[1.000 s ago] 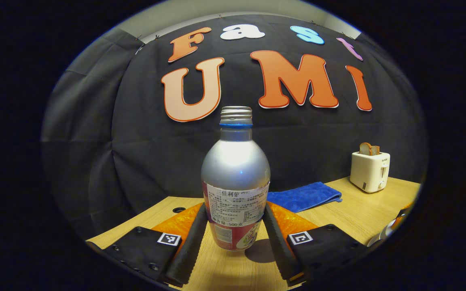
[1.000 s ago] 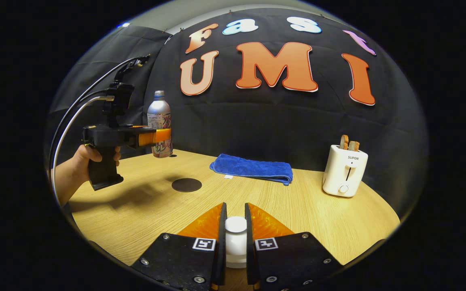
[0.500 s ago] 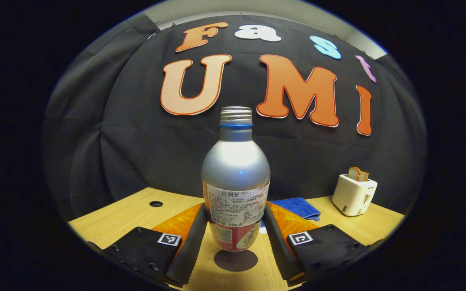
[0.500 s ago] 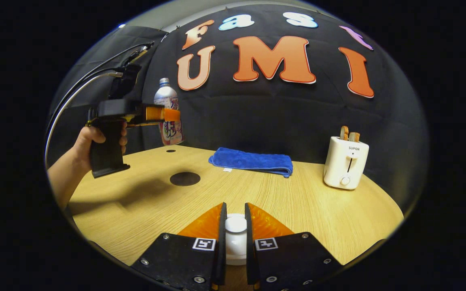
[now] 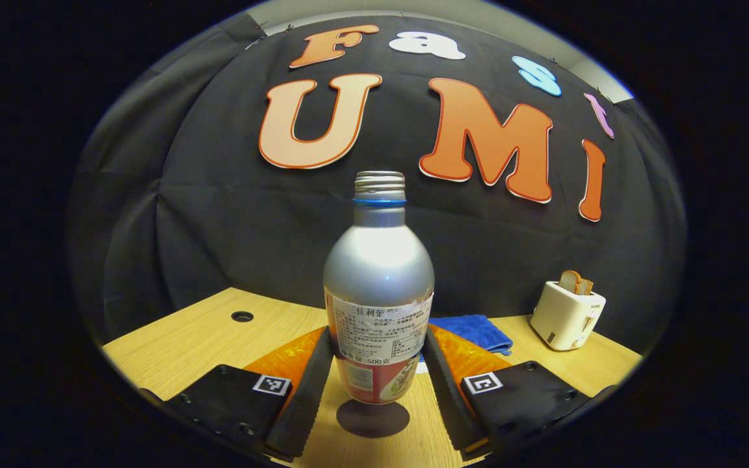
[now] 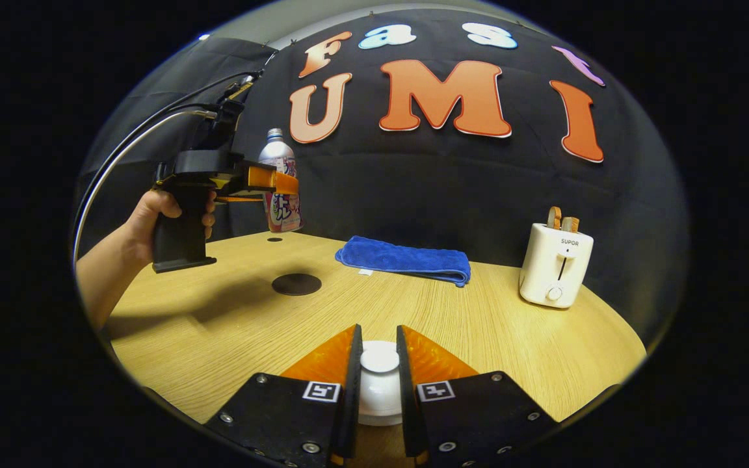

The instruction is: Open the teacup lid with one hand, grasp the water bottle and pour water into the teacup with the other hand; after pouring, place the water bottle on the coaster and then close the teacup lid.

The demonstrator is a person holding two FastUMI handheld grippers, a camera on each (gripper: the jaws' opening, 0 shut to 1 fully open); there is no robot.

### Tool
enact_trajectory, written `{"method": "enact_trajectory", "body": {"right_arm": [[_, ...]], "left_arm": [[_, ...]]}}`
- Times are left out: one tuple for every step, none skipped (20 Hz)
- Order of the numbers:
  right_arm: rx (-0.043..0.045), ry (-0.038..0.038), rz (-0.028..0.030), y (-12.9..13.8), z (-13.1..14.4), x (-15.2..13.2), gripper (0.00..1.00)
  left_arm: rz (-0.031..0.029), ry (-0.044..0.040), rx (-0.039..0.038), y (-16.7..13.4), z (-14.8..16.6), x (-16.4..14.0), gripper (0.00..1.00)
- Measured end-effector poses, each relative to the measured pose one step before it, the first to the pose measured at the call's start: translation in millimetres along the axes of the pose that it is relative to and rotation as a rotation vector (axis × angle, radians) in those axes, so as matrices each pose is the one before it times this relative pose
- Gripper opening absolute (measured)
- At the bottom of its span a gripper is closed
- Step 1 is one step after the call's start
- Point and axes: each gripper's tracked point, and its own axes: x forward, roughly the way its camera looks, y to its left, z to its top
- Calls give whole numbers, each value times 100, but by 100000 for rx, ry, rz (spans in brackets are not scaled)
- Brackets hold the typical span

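Silver water bottle (image 5: 378, 286) hangs upright, pinched in our left claw (image 5: 374, 377) above the worktop (image 6: 465, 325); our right claw (image 6: 379, 383) pinches the teacup lid (image 6: 379, 364).

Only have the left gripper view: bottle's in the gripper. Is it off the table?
Observer: Yes. The right gripper view has the bottle held by the left gripper in the air above the table, roughly upright.
Operator: What's the right gripper doing?
Observer: The right gripper is shut on the white lid, low over the table's near edge.
Operator: Coaster free?
Observer: The coaster is bare. It lies on the table below the bottle, on the side nearer the right gripper.
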Motion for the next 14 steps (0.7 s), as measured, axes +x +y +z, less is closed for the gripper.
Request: {"method": "enact_trajectory", "body": {"right_arm": [[963, 702, 88, 35, -196, 130, 35], [1507, 515, 31, -25, -127, -131, 39], [1465, -671, -423, -172, 181, -83, 53], [1108, -1608, -123, -78, 550, -120, 53], [808, -1964, 91, -131, 592, -180, 59], [588, -2313, 602, 41, 779, -262, 63], [584, -2819, 1112, 62, 798, -296, 73], [544, -2107, 601, -4, 509, -278, 77], [189, -1467, -166, -261, 546, -182, 82], [-295, -1008, -787, -311, 372, -105, 83], [-538, -912, -931, -357, 277, -180, 84], [-616, -733, -881, -287, 212, -98, 85], [-530, -505, -858, -244, 279, -138, 84], [-302, -405, -584, -176, 158, -15, 84]], "left_arm": [[-463, 1586, -804, -226, -779, 394, 82], [110, 1479, -791, 52, -695, 329, 81], [106, 1652, -679, 195, -866, 410, 81], [698, 1636, -420, 400, -779, 188, 82], [212, 1844, -367, 201, -713, 233, 79], [-223, 2128, -223, 161, -748, 137, 80], [-404, 1666, -483, -117, -752, 401, 82], [-356, 1457, -290, 75, -661, 323, 82], [69, 1112, -75, 52, -601, 371, 82], [9, 1488, 268, 149, -570, 207, 80], [-221, 1182, 210, -89, -487, 350, 80], [238, 1205, 370, 150, -519, 10, 82], [-81, 1178, 756, 71, -568, 377, 82], [274, 1256, 555, -21, -547, 135, 82]]}}
